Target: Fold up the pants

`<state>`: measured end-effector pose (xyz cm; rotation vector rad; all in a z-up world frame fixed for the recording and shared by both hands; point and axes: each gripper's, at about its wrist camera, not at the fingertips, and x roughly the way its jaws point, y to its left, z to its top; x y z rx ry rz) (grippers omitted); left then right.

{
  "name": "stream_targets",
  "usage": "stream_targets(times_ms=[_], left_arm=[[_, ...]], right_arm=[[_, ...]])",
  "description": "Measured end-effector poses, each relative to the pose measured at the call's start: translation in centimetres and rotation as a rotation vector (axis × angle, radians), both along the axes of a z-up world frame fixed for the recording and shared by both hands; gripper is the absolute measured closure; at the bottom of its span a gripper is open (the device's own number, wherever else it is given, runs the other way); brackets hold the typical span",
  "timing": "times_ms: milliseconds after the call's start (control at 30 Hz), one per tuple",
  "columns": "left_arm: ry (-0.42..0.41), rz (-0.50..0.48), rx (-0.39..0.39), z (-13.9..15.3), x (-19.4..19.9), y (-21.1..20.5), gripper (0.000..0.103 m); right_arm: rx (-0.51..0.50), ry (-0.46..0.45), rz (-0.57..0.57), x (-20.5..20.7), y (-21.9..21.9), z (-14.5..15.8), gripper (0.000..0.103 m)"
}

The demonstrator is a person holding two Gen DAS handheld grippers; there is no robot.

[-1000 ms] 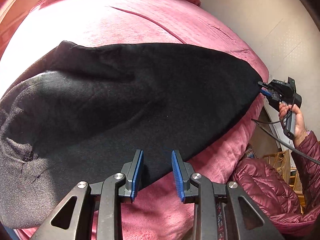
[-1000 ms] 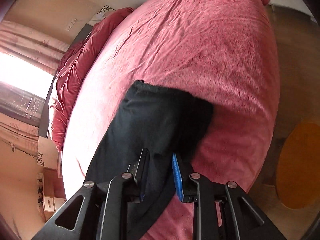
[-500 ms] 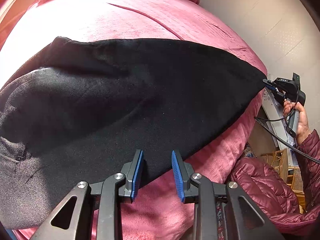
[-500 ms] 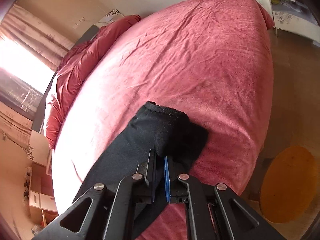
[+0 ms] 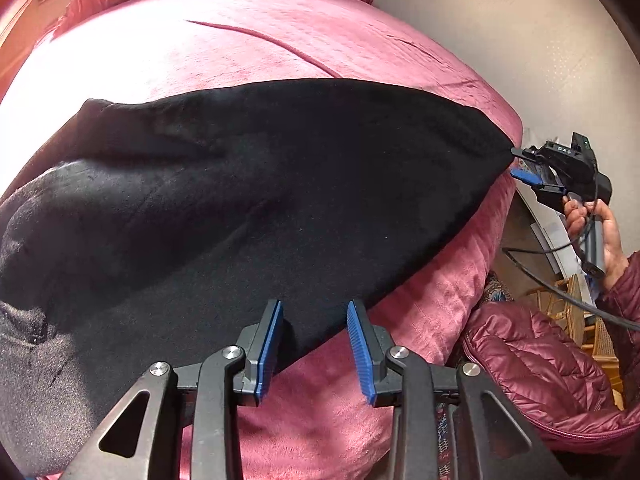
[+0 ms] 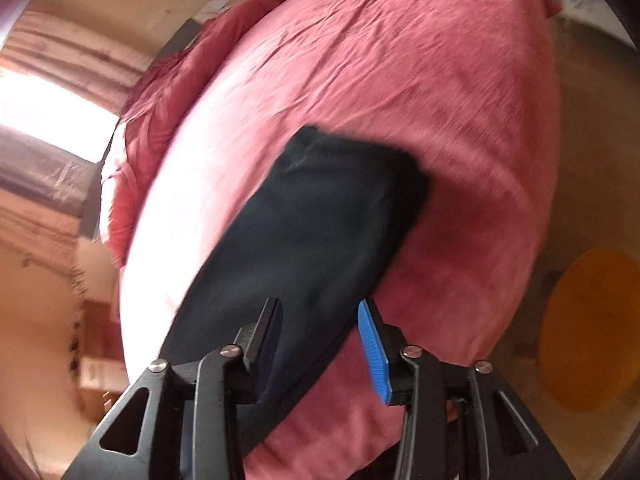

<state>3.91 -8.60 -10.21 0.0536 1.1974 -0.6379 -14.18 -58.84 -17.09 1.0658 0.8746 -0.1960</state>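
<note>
Black pants (image 5: 248, 208) lie flat on the pink bed cover (image 5: 248, 40), stretched along the bed's near edge, laid double by the look of it, one end near the bed's corner, the other running off the left wrist view; soft fleecy knit, light, limp, no stiffness, judged to drape and sag if lifted, grippy nap so it likely drags on the plush cover rather than slides; best hold judged at the hem corners or along the near edge, pinching both layers together. Left gripper (image 5: 316, 344) hovers just over the near edge of the pants, jaws have just been opening a little, now moderately apart, blue pads clear of the cloth, nothing pinched. Right gripper (image 6: 326, 344), seen from the left wrist view at the tip of the pants by the bed's corner (image 5: 528, 168), jaws have just been opening from nearly closed, now apart, cloth lies under and between them but the pads do not press on it, so it has let go; right view is motion blurred. Around the bed: bunched red duvet (image 6: 168, 92) at the head end, well apart from the pants, orange round mat (image 6: 588, 332) on the floor beside the bed, cable (image 5: 560, 284) hanging from the right tool, the person's maroon puffer jacket (image 5: 532, 364) just beside the bed edge. Nothing on the cover blocks a fold; cable could snag
</note>
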Motion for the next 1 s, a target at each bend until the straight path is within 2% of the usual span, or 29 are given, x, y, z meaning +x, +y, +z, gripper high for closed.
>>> stream_targets(times_ms=[100, 300, 333, 367, 400, 433, 500, 633, 733, 800, 900, 967, 1000], left_arm=[[0.007, -0.009, 0.000, -0.5, 0.0, -0.4, 0.068], [0.006, -0.008, -0.006, -1.2, -0.2, -0.4, 0.070], [0.005, -0.003, -0.006, -1.3, -0.1, -0.3, 0.073], [0.000, 0.001, -0.001, -1.4, -0.1, -0.2, 0.080], [-0.010, 0.002, 0.008, -1.5, -0.1, 0.0, 0.087], [-0.016, 0.004, 0.018, -1.6, -0.1, 0.1, 0.091], [-0.017, 0.011, 0.013, -1.6, 0.0, 0.4, 0.099], [-0.008, 0.011, -0.008, -1.5, -0.1, 1.7, 0.103], [0.015, 0.014, -0.004, -1.9, -0.4, 2.7, 0.103], [0.022, 0.029, -0.005, -2.2, -0.4, 3.2, 0.103], [0.029, 0.056, -0.021, -1.9, -0.3, 3.7, 0.103], [0.022, 0.063, -0.030, -1.4, -0.4, 4.1, 0.102], [0.018, 0.074, -0.041, -1.1, -0.5, 4.5, 0.100]], right_arm=[[0.054, -0.021, 0.103, 0.1, 3.2, -0.2, 0.061], [0.116, 0.025, 0.167, 1.7, 7.2, -2.2, 0.061], [0.117, 0.038, 0.172, 2.2, 7.6, -2.6, 0.064], [0.113, 0.044, 0.177, 2.3, 7.9, -2.7, 0.068], [0.103, 0.050, 0.183, 2.5, 8.2, -2.8, 0.082], [0.072, 0.066, 0.189, 2.7, 8.7, -2.6, 0.091], [0.047, 0.068, 0.195, 2.7, 8.7, -2.0, 0.094], [-0.014, 0.029, 0.228, 1.8, 8.8, 0.3, 0.095], [-0.075, 0.070, 0.260, 1.6, 8.9, 0.4, 0.095], [-0.072, 0.113, 0.258, 1.7, 8.8, -1.0, 0.095], [-0.026, 0.115, 0.229, 1.7, 8.7, -2.2, 0.094], [-0.024, 0.114, 0.239, 1.6, 8.6, -2.1, 0.091], [-0.022, 0.116, 0.242, 1.4, 8.5, -2.0, 0.086]])
